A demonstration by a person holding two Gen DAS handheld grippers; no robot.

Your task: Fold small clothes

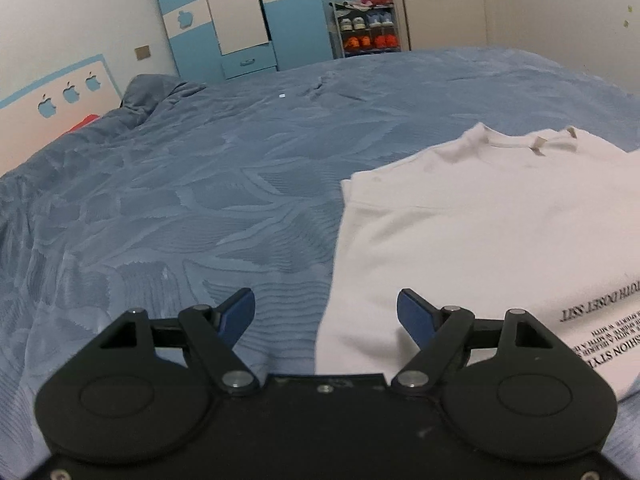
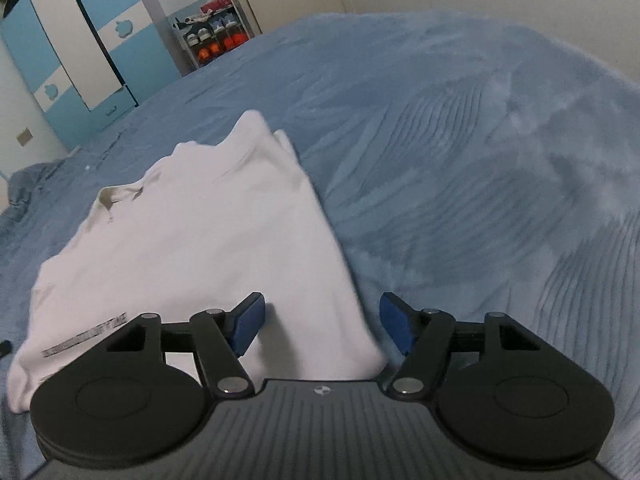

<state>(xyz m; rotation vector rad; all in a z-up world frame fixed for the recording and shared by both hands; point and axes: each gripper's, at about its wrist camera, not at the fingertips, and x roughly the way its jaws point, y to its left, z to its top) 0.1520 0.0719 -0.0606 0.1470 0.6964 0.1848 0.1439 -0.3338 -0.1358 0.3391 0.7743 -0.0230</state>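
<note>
A white shirt (image 1: 480,232) lies flat on the blue bed (image 1: 200,200), its sides folded in, while the left claw (image 1: 326,316) and right claw (image 2: 322,322) hover spread wide and empty over its near edges.

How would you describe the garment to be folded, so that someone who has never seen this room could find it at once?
Start from the wide bed with the blue patterned cover that fills the room in front of the blue and white wardrobe. On it lies a white T-shirt, its sides folded in, between the open left gripper and the open right gripper. It is the only white item there, with black lettering.
</note>
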